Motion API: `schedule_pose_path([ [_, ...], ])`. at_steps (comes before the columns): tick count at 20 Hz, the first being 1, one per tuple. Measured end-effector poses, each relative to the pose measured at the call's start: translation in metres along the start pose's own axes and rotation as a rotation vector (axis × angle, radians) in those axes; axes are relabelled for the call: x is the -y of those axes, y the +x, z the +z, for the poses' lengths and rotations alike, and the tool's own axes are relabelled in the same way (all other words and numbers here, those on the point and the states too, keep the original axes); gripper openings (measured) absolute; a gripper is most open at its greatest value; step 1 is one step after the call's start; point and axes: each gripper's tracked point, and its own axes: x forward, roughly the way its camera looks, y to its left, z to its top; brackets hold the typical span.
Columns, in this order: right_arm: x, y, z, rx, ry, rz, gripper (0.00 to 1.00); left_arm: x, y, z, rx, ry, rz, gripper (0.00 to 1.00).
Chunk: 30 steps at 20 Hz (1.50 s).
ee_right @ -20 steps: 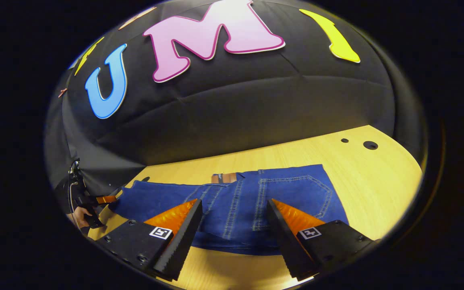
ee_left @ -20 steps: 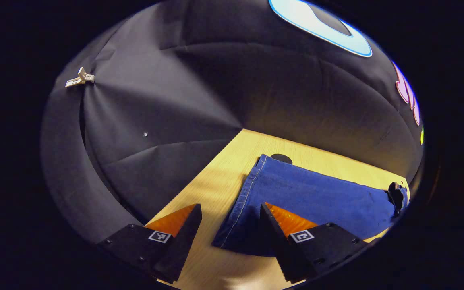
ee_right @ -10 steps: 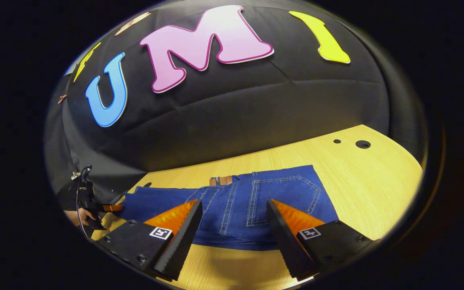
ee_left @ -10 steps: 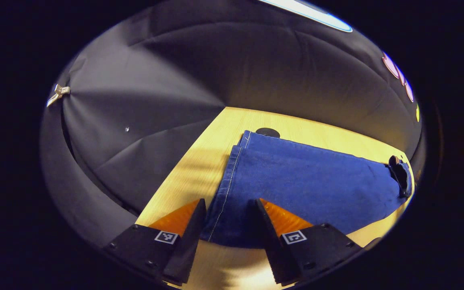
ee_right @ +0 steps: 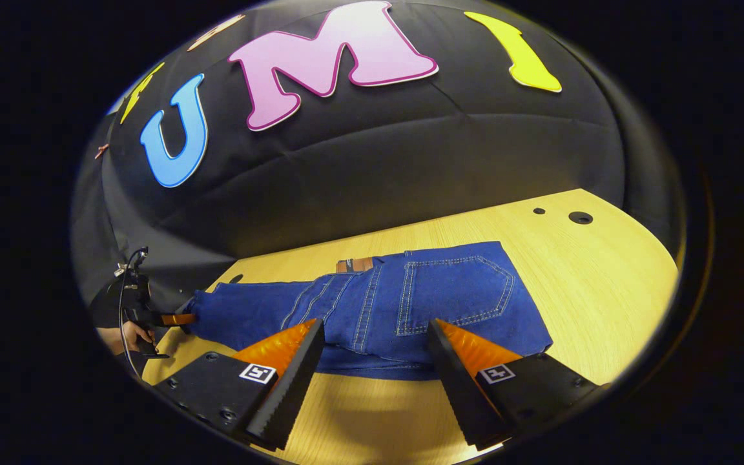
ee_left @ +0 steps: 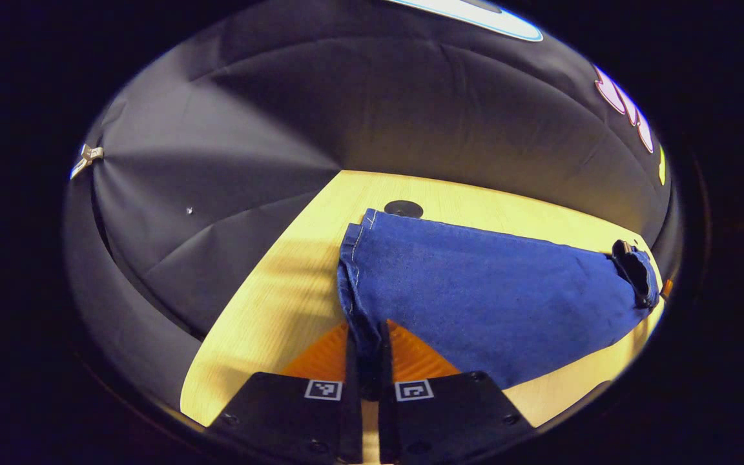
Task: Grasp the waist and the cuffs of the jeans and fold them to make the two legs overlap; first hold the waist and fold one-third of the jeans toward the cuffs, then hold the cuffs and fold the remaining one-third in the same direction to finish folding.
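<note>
Jeans (ee_right: 372, 310) lie flat on the wooden surface (ee_right: 591, 284). Left tool (ee_left: 367, 361) pinches the cuff hem; right tool (ee_right: 372, 361) gapes wide just short of the waist. Denim: heavy, limp, likely to sag (grip seams, waistband).

Left tongs (ee_left: 367, 361) pinched nearly closed (cloth between the fingers), right tongs (ee_right: 375, 352) spread wide

Left gripper view: low, close at cuff end of jeans (ee_left: 475, 297), facing along legs toward waist. Right gripper view: near waist edge of jeans (ee_right: 411, 303), facing booth wall. Both share jeans and table (ee_right: 604, 271).
</note>
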Motion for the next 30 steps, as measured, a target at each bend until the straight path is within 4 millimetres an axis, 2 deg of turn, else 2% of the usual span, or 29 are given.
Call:
schedule_pose_path([
  [2, 0.004, -0.003, 0.004, 0.005, -0.006, -0.008, 0.98, 0.003, 0.001, 0.002, 0.001, -0.046, 0.005, 0.08],
  [4, 0.010, -0.007, 0.013, 0.016, -0.009, -0.018, 0.98, 0.008, 0.004, 0.004, 0.003, -0.112, 0.010, 0.06],
  [7, 0.029, -0.019, 0.035, 0.050, -0.016, -0.052, 0.98, 0.013, -0.005, 0.017, 0.043, -0.137, 0.006, 0.06],
  [10, 0.056, -0.029, 0.054, 0.074, -0.027, -0.097, 0.98, 0.027, -0.030, 0.039, 0.077, -0.104, -0.007, 0.06],
  [12, 0.070, -0.038, 0.057, 0.074, -0.020, -0.122, 0.98, 0.035, -0.041, 0.053, 0.084, -0.078, -0.011, 0.06],
  [15, 0.084, -0.050, 0.054, 0.047, -0.015, -0.146, 0.98, 0.066, -0.066, 0.084, 0.125, -0.056, -0.050, 0.06],
  [16, 0.088, -0.056, 0.056, 0.041, -0.021, -0.156, 0.98, 0.080, -0.077, 0.095, 0.146, -0.034, -0.068, 0.06],
  [21, 0.111, -0.086, 0.078, 0.045, -0.012, -0.203, 0.98, 0.179, -0.139, 0.144, 0.201, 0.120, -0.167, 0.06],
  [24, 0.128, -0.108, 0.100, 0.071, -0.010, -0.242, 0.98, 0.251, -0.174, 0.170, 0.228, 0.140, -0.227, 0.06],
  [27, 0.157, -0.136, 0.121, 0.107, -0.051, -0.313, 0.98, 0.315, -0.198, 0.194, 0.277, 0.157, -0.252, 0.06],
  [30, 0.177, -0.163, 0.129, 0.116, -0.051, -0.361, 0.98, 0.394, -0.209, 0.191, 0.263, 0.200, -0.322, 0.06],
])
